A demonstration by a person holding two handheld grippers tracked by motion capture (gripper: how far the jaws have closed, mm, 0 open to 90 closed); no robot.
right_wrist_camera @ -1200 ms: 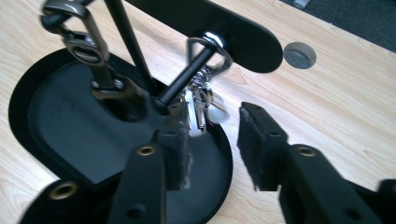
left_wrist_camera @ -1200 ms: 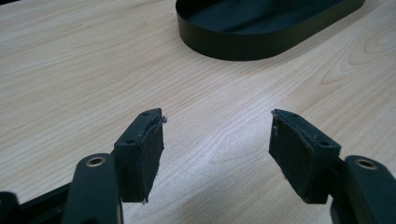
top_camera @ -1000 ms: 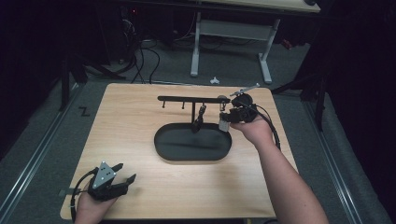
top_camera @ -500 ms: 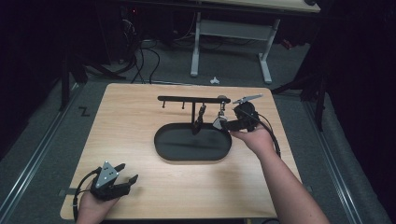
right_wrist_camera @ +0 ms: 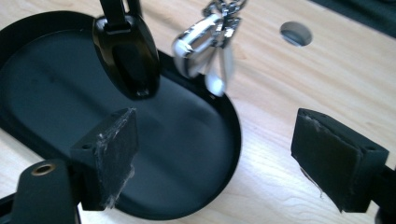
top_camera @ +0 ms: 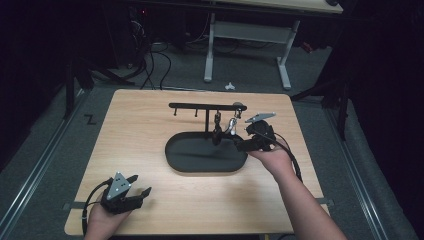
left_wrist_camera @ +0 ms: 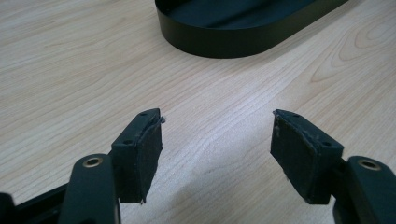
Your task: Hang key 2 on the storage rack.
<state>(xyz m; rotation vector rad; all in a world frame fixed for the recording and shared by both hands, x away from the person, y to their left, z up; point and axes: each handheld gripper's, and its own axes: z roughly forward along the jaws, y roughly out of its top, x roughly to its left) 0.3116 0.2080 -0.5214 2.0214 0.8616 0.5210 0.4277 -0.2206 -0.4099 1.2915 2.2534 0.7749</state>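
Note:
A black rack (top_camera: 200,105) with hooks stands over a black oval tray (top_camera: 172,159) at mid-table. From the rack hang a black key fob (top_camera: 217,131) (right_wrist_camera: 128,60) and a silver clip with keys (top_camera: 232,125) (right_wrist_camera: 205,46). My right gripper (top_camera: 240,142) (right_wrist_camera: 215,154) is open just right of the tray, its jaws below and short of the two hanging items, touching neither. My left gripper (top_camera: 142,194) (left_wrist_camera: 217,154) rests open near the table's front left, nothing between its jaws, with the tray's wall (left_wrist_camera: 224,44) ahead of it.
The wooden table (top_camera: 140,130) has a round hole (right_wrist_camera: 295,33) beyond the rack's right end. Behind the table stand a white desk frame (top_camera: 247,30) and cables on the floor. Metal rails run along both sides of the table.
My right gripper has drawn back from the rack's right end toward the near side. The silver clip stays hanging. The left gripper has hardly moved.

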